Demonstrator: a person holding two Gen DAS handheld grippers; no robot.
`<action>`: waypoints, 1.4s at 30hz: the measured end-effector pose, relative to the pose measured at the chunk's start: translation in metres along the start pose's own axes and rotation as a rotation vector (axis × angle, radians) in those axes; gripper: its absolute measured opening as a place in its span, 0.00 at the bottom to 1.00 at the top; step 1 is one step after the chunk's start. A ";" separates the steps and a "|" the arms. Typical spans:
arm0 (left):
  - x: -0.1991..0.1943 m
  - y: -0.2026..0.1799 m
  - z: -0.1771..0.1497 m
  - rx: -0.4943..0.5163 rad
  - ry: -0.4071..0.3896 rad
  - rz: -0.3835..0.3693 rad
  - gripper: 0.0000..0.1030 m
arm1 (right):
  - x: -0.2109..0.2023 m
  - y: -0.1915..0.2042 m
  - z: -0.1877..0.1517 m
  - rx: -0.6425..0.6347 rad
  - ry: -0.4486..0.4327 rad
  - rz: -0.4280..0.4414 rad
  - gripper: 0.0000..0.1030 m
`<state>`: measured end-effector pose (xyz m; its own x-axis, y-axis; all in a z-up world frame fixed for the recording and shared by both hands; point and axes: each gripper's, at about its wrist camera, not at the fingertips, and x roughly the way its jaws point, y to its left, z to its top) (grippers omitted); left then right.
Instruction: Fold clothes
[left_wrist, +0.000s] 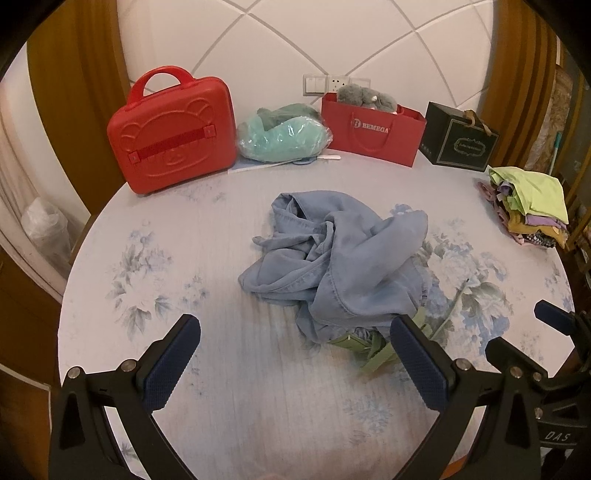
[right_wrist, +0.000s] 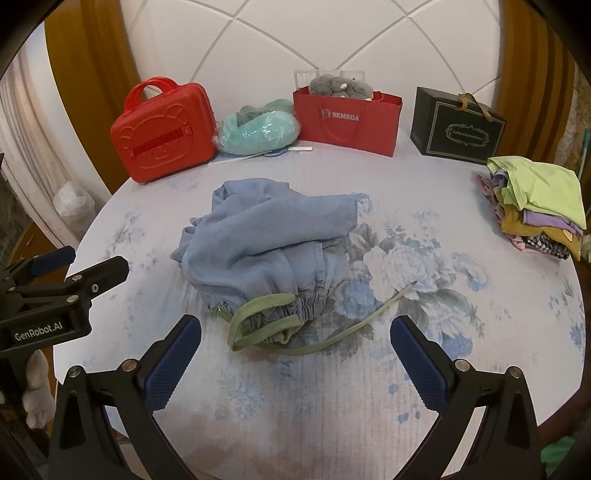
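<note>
The blue trousers lie in a crumpled heap on the middle of the floral bedsheet, straight ahead of both grippers, the gathered waistband turned toward the jaws. A green drawstring trails from it to the right. The right gripper looks nearer the waistband, almost centred on it; from the left gripper the heap sits ahead and a little right. Both sets of jaws stand wide apart, holding nothing, clear of the cloth. Nothing blocks the way: the red case, teal bundle, red bag and black box line the far edge, and the folded pile sits well off right.
</note>
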<state>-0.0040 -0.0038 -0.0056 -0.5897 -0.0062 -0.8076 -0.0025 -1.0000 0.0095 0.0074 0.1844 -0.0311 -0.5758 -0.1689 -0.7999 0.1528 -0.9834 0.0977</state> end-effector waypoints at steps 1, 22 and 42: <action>0.000 0.000 0.000 0.001 0.000 0.001 1.00 | 0.001 0.000 0.000 0.000 0.001 0.000 1.00; 0.064 0.013 0.004 0.027 0.035 -0.014 1.00 | 0.072 -0.004 -0.016 0.028 0.181 0.016 1.00; 0.144 0.052 0.029 0.044 0.059 -0.222 0.40 | 0.172 0.018 -0.005 0.131 0.188 0.186 0.46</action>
<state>-0.1121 -0.0564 -0.1040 -0.5224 0.2126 -0.8258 -0.1631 -0.9755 -0.1479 -0.0851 0.1381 -0.1695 -0.3871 -0.3443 -0.8553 0.1303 -0.9388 0.3189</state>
